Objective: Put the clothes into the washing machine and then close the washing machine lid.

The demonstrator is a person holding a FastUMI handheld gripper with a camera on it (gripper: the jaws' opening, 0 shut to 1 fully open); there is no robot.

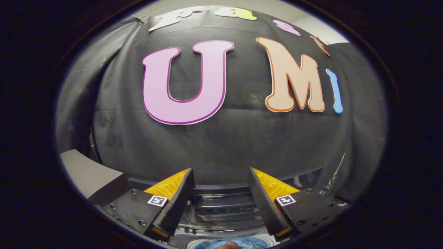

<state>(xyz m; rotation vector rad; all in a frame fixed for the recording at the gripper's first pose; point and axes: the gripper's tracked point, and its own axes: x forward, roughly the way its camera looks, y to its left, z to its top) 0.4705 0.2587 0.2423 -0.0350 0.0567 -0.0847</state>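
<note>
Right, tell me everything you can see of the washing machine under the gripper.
The grey top-loading washing machine sits low, below and between the spread fingers of the open hand-held gripper, which holds nothing. Its glossy, see-through lid looks raised against the black cloth wall behind. Beneath it shows a pale rim around a bluish opening. What lies inside the opening cannot be told.

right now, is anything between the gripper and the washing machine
Nothing visible does. The hand-held gripper is open and empty, and the washing machine lies directly beyond its fingers. I cannot tell whether its lid is open.
</note>
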